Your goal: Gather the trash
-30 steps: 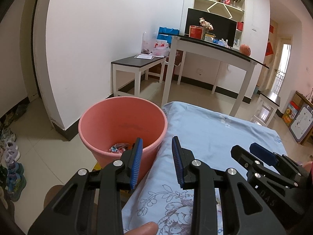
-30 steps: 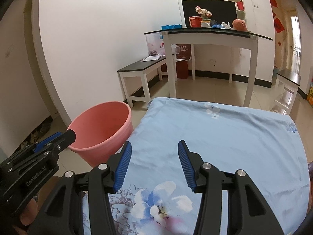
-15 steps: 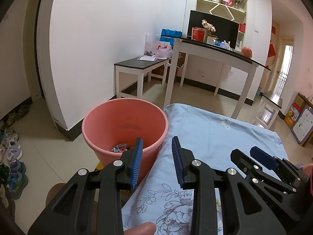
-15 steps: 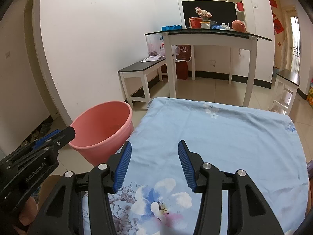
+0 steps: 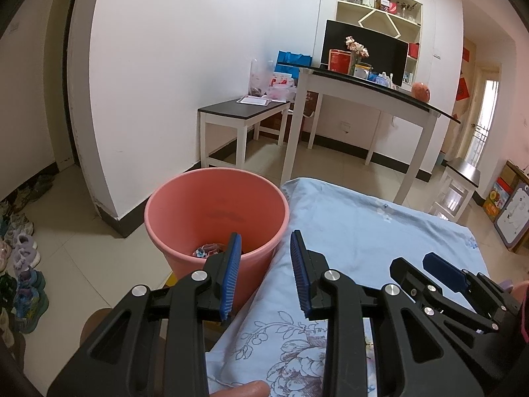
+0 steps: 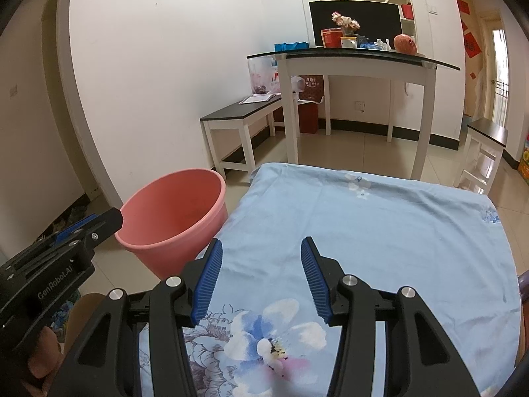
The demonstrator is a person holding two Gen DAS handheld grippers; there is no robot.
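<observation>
A pink bucket point(image 5: 185, 211) stands on the floor against the left edge of a table covered in a blue floral cloth point(image 5: 363, 225). A few colourful wrappers point(image 5: 208, 250) lie at its bottom. My left gripper point(image 5: 264, 241) hovers open over the bucket's near rim and the cloth's edge, with nothing between its blue pads. My right gripper point(image 6: 262, 248) is open and empty above the cloth point(image 6: 380, 225), to the right of the bucket point(image 6: 175, 218). Each gripper shows in the other's view: the right gripper point(image 5: 421, 264) low on the right, the left gripper point(image 6: 102, 220) low on the left. No trash shows on the cloth.
A low dark-topped bench point(image 5: 244, 109) and a tall white-legged table point(image 5: 363, 82) with cups and boxes stand beyond the bucket. A stool point(image 6: 486, 132) is at the right. Several shoes point(image 5: 20, 264) line the floor at the left. A person's fingertip point(image 5: 244, 388) shows below.
</observation>
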